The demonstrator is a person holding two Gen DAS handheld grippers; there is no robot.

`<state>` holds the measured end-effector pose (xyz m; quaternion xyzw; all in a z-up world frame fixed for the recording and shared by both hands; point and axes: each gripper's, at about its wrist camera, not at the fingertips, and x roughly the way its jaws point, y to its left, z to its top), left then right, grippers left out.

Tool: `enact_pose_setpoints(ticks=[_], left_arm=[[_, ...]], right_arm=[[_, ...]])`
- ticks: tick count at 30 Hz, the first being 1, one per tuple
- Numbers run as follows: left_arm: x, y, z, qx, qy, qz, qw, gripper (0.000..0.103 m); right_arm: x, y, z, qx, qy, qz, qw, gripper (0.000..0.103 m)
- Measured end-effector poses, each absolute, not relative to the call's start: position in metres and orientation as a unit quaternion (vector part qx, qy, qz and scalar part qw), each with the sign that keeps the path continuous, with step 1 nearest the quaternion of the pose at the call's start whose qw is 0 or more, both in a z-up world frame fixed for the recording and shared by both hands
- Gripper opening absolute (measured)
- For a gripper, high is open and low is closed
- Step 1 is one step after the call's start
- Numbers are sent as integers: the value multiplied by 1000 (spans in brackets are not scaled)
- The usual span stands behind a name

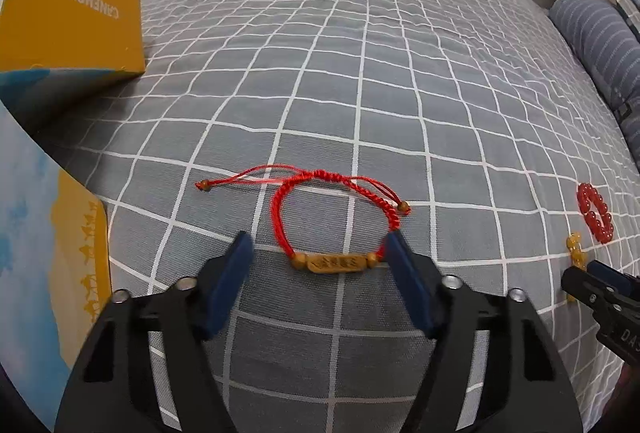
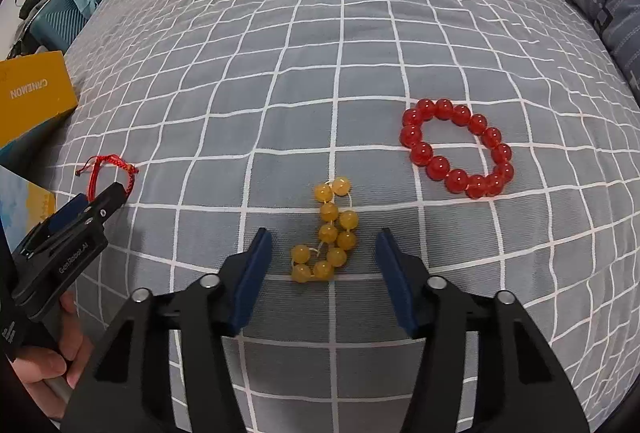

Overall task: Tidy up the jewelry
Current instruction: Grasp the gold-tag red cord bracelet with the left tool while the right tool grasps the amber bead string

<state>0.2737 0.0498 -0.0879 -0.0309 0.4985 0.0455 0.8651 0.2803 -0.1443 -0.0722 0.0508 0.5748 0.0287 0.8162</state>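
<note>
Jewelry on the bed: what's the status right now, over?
Left gripper open around red cord bracelet. Right gripper open around yellow bead bracelet. Red bead bracelet untouched on bedspread. Nothing in the way.

Even soft indoor light, faint shadows, sharp focus, strong fisheye edge warping.

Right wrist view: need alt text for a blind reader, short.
The open right gripper hovers over a bunched yellow bead bracelet on a grey checked bedspread, fingers either side, not touching it. A red bead bracelet lies as a ring further right; at far left the left gripper reaches a red cord bracelet.
</note>
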Motion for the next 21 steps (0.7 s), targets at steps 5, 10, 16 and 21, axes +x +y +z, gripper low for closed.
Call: enact_pose_setpoints(ticks=[5, 10, 16, 21], left_arm=[[271, 44, -86, -23, 502, 28, 864, 29], [269, 43, -85, -24, 506, 17, 862, 6], [265, 43, -84, -14, 505, 11, 863, 0], [262, 43, -77, -13, 498, 7, 867, 0]], right_arm=[[279, -142, -73, 55, 578, 35, 813, 29], [278, -143, -73, 59, 578, 33, 813, 17], [277, -143, -71, 62, 573, 29, 817, 9], [274, -141, -67, 62, 567, 28, 821, 9]])
